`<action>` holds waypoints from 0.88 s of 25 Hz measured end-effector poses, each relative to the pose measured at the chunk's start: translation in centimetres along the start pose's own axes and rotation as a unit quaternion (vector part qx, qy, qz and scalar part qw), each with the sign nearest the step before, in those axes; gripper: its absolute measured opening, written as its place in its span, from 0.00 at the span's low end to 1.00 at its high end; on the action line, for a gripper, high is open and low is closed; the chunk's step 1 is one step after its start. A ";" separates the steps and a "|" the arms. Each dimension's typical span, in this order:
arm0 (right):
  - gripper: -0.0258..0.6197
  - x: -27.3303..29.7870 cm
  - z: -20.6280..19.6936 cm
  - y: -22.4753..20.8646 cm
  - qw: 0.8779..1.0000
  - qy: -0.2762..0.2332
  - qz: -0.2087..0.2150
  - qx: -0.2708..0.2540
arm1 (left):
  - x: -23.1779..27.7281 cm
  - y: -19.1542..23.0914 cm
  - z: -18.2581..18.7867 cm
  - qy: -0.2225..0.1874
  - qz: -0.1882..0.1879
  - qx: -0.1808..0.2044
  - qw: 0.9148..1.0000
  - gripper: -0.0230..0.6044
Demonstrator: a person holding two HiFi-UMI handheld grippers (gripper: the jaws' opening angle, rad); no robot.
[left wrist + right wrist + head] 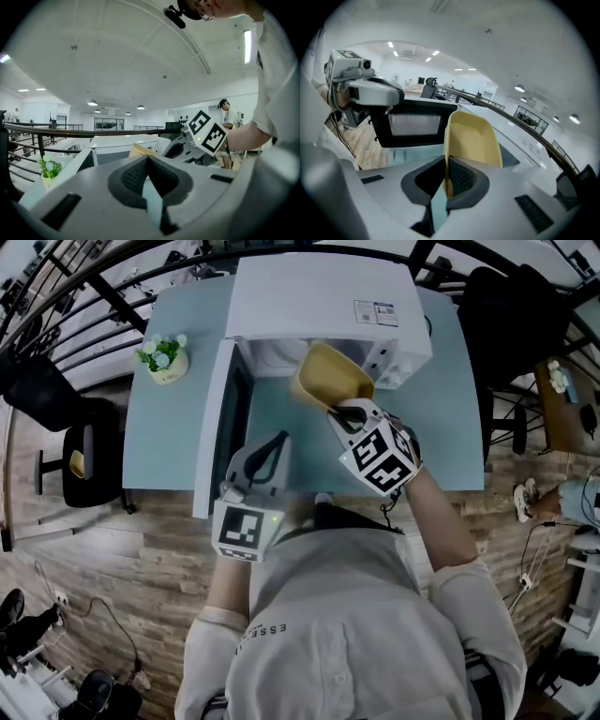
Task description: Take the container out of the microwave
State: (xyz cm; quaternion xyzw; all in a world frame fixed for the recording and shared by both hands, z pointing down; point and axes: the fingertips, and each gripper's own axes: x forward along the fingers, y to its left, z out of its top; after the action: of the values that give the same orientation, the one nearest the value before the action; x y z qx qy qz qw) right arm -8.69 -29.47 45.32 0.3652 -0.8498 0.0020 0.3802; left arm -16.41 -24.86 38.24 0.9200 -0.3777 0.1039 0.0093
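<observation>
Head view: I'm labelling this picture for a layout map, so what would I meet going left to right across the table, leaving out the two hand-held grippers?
small flower pot → open microwave door → yellow container

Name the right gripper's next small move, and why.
Probably lower the container onto the bare table in front. The right gripper is shut on its rim, and the container hangs tilted, apparently already clear of the microwave opening.
</observation>
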 end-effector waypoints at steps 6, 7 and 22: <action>0.09 -5.3 0.9 1.7 0.993 -0.074 -0.052 0.070 | -2.0 -0.7 1.1 -0.017 0.004 0.008 1.000 0.03; 0.09 -6.1 1.0 2.0 0.991 -0.088 -0.059 0.082 | -2.4 -0.8 1.3 -0.021 0.006 0.008 1.000 0.03; 0.09 -15.4 2.9 2.8 0.935 -0.248 -0.197 0.160 | -5.7 -1.0 3.5 -0.046 0.011 0.034 0.998 0.03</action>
State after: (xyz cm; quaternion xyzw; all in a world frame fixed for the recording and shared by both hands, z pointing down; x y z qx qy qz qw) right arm -5.45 -18.68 34.08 0.5697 -0.8168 -0.0275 0.0871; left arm -18.96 -20.53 33.78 0.9195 -0.3839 0.0745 -0.0408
